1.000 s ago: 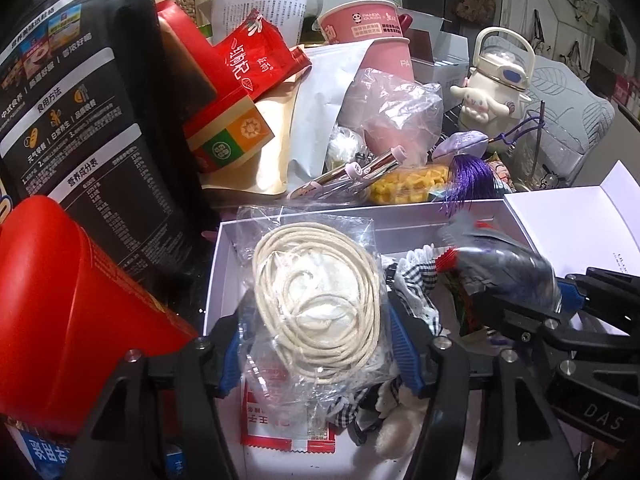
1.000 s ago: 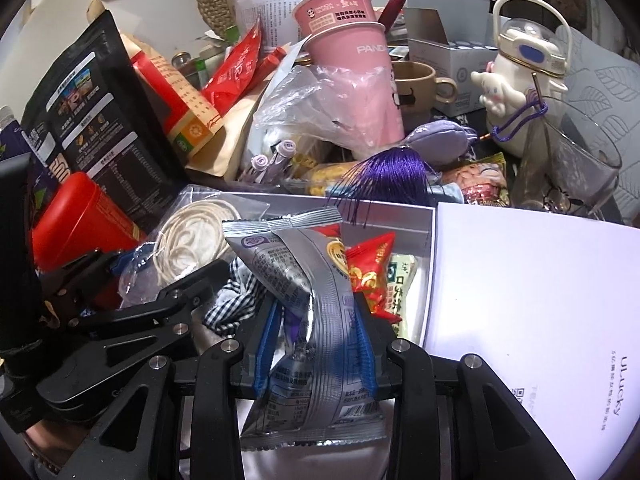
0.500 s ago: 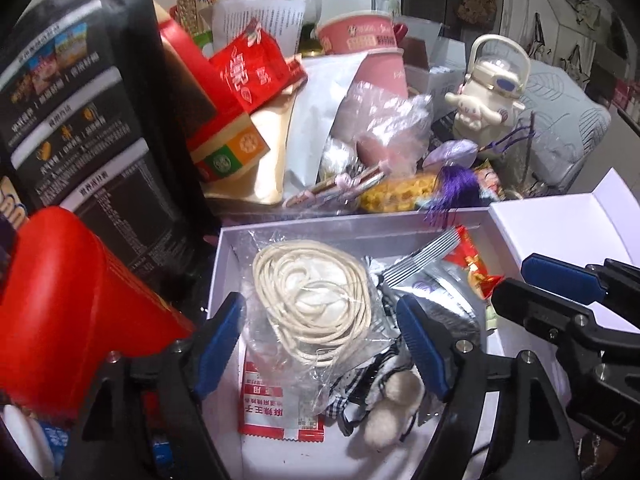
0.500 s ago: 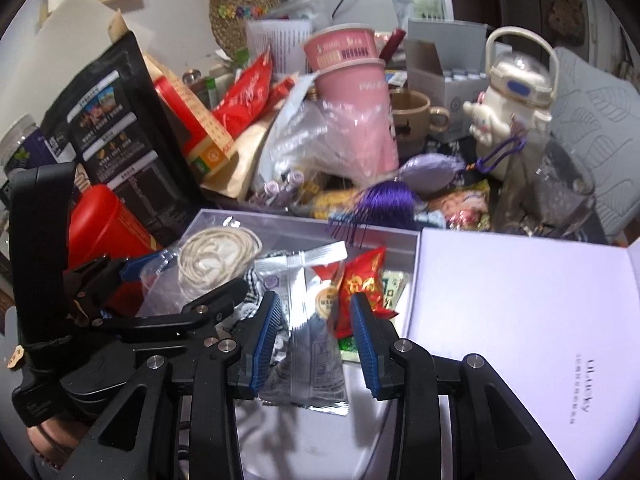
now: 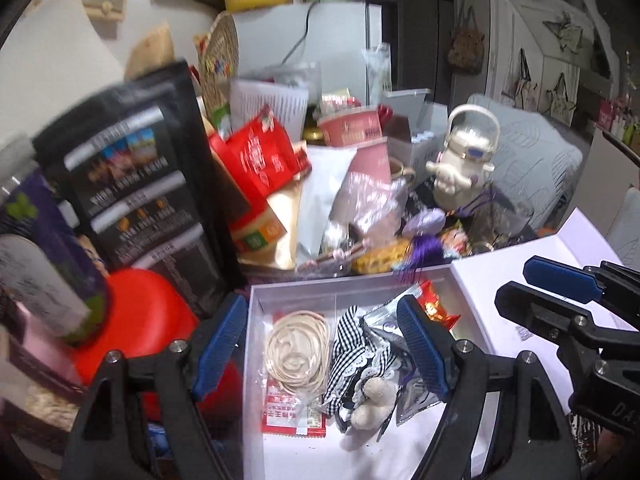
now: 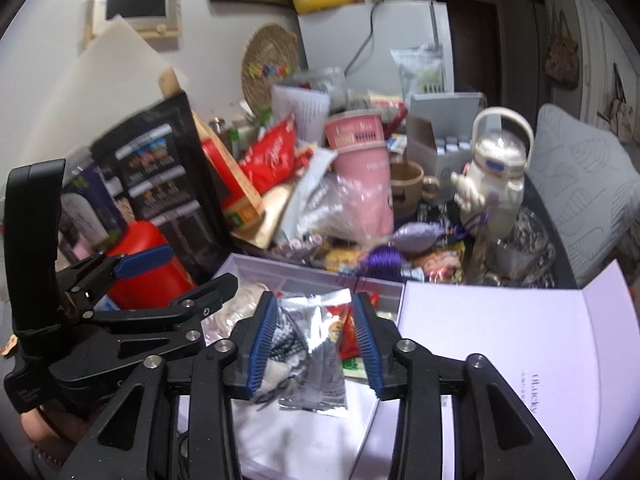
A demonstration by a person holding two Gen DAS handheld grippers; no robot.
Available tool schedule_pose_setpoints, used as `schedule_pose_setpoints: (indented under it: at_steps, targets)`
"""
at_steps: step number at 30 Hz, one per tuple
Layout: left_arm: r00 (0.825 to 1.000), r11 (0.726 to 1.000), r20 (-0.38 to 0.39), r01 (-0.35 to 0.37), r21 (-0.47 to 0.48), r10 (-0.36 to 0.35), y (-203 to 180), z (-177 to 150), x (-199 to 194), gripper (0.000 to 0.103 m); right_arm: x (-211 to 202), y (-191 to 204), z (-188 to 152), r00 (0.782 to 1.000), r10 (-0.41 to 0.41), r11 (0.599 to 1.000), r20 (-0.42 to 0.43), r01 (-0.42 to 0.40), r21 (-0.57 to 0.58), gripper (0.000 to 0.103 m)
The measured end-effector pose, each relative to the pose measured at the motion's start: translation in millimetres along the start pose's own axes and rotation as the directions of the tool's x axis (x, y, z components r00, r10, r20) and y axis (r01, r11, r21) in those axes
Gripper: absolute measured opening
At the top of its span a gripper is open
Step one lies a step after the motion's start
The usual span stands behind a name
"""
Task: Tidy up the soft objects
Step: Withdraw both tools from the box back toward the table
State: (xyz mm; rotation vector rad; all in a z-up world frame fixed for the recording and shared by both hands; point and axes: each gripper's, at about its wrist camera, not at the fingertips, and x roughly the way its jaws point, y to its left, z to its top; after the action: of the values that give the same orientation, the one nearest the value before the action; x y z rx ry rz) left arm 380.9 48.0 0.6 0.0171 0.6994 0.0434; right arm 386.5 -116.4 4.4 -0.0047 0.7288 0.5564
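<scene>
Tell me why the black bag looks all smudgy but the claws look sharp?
Left wrist view: the black bag is smeared by motion blur, while the left claw rides with the camera and stays crisp. Right wrist view: same blur on the bag, and the fisheye lens bends the edges.

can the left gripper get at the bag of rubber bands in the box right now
Probably yes. The left gripper is open above the white box, and the bag of rubber bands lies on top between its fingers, uncovered; only the checked cloth crowds its right edge.
</scene>
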Motion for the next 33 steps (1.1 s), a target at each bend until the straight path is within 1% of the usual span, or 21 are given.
schedule_pose_setpoints:
  at_steps: [5, 8, 10, 14, 16, 17, 19, 21, 26, 33]
  targets:
    - [0.998, 1.000, 0.060, 0.011, -0.009, -0.010, 4.7, 6.7, -32.1, 0.078, -33.0, 11.0, 6.4, 0.996, 0.009, 0.999, 0.084, -0.006, -0.032, 0.041]
    - [0.994, 0.999, 0.107, 0.024, -0.039, -0.019, 9.3, 7.2, -58.0, 0.079, -54.9, 16.2, 7.4, 0.991, 0.026, 0.999, 0.135, -0.022, -0.030, 0.042]
    - [0.993, 0.999, 0.119, 0.023, -0.032, -0.019, 9.1, 5.4, -73.2, 0.081, -69.9, 19.1, 4.3, 0.986, 0.038, 0.999, 0.163, -0.034, -0.028, 0.048]
    - [0.991, 1.000, 0.137, 0.013, -0.005, -0.012, 4.9, -5.3, -101.5, 0.081, -103.0, 27.4, -8.1, 0.979, 0.035, 0.999, 0.199, -0.029, -0.030, 0.050]
    - [0.989, 1.000, 0.149, 0.000, 0.007, -0.001, 1.2, -11.8, -112.1, 0.081, -114.7, 31.2, -14.0, 0.977, 0.035, 0.999, 0.210, -0.029, -0.031, 0.057]
    - [0.988, 1.000, 0.155, -0.003, 0.015, 0.001, -1.3, -15.3, -117.7, 0.081, -123.7, 33.7, -19.2, 0.975, 0.039, 0.999, 0.217, -0.034, -0.029, 0.058]
    - [0.988, 1.000, 0.157, 0.002, 0.024, -0.006, -6.1, -23.9, -129.0, 0.081, -133.9, 36.9, -25.8, 0.975, 0.038, 0.999, 0.218, -0.035, -0.021, 0.059]
    - [0.987, 0.999, 0.156, 0.023, 0.024, -0.027, -8.0, -31.2, -137.6, 0.081, -143.8, 40.8, -33.7, 0.976, 0.027, 1.000, 0.215, -0.024, -0.020, 0.059]
    - [0.988, 0.998, 0.144, 0.053, 0.026, -0.056, -10.6, -54.3, -157.6, 0.081, -169.8, 47.4, -57.9, 0.979, -0.017, 1.000, 0.205, 0.017, 0.000, 0.060]
    - [0.987, 0.994, 0.116, 0.108, 0.008, -0.108, -10.3, -86.3, -168.5, 0.081, -190.7, 52.2, -92.6, 0.980, -0.038, 0.999, 0.195, 0.033, 0.027, 0.060]
